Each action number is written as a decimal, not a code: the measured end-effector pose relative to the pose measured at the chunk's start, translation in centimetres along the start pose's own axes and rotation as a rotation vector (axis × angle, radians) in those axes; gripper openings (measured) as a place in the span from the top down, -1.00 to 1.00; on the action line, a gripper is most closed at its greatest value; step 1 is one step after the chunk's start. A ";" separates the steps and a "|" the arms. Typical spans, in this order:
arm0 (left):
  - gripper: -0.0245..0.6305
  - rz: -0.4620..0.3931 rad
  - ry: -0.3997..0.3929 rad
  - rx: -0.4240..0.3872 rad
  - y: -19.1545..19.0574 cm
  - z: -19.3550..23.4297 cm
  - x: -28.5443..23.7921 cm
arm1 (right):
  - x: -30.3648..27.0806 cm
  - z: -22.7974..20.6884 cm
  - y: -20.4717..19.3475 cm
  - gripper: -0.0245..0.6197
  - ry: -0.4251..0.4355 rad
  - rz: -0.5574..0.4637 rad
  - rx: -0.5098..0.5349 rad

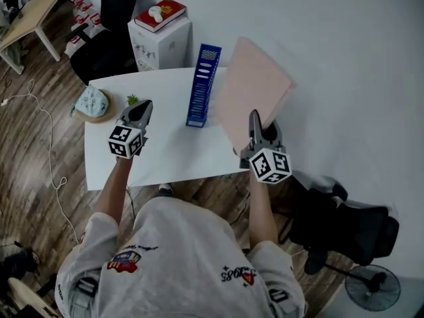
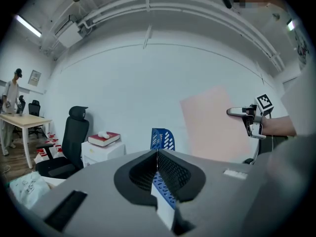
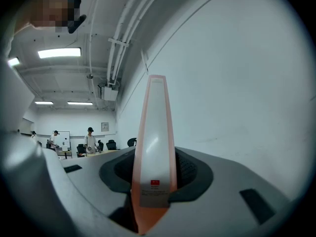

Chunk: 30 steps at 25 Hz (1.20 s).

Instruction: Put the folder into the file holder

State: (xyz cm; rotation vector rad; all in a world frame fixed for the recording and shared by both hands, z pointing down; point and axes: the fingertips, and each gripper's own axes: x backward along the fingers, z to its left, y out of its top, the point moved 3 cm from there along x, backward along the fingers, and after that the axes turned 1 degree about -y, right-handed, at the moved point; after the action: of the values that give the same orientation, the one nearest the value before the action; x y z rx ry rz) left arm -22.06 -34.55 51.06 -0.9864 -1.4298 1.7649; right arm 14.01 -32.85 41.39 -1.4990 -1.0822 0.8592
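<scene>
A pale pink folder (image 1: 254,88) is lifted above the right end of the white table (image 1: 162,158), tilted up and away, and my right gripper (image 1: 256,119) is shut on its lower edge. In the right gripper view the folder's spine (image 3: 155,147) stands straight up between the jaws. The blue file holder (image 1: 203,83) stands upright on the table just left of the folder; it shows past the left jaws (image 2: 162,138). My left gripper (image 1: 140,111) hovers over the table's left part, shut with nothing in it. From the left gripper view the folder (image 2: 215,125) and right gripper (image 2: 232,112) appear at right.
A round tray with a light blue bundle (image 1: 91,103) and a small green plant (image 1: 133,99) sit at the table's left end. Behind the table stand a white cabinet (image 1: 160,45) with a red book (image 1: 161,13) and a black office chair (image 1: 109,28). Another chair (image 1: 348,224) stands at right.
</scene>
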 end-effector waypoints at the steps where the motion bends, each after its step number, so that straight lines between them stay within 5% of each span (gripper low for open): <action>1: 0.91 0.004 -0.018 -0.002 0.1 0.4 -0.9 | -0.4 -0.2 0.1 0.42 -0.018 -0.008 0.001; 7: 0.91 0.017 -0.119 -0.036 1.0 1.5 -4.7 | -0.8 -0.6 0.7 0.42 -0.106 -0.051 0.002; 15: 0.91 0.024 -0.157 -0.039 -0.5 2.3 -4.2 | -0.1 0.6 -0.9 0.42 -0.161 -0.076 0.001; 30: 0.91 0.025 -0.121 -0.012 -2.1 1.8 -2.0 | 0.0 3.3 -1.4 0.42 -0.066 -0.064 0.003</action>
State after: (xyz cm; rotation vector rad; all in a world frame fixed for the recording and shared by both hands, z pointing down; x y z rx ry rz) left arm -22.48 -36.74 53.65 -0.9209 -1.5101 1.8644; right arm 10.75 -31.69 42.14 -1.4343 -1.1708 0.8702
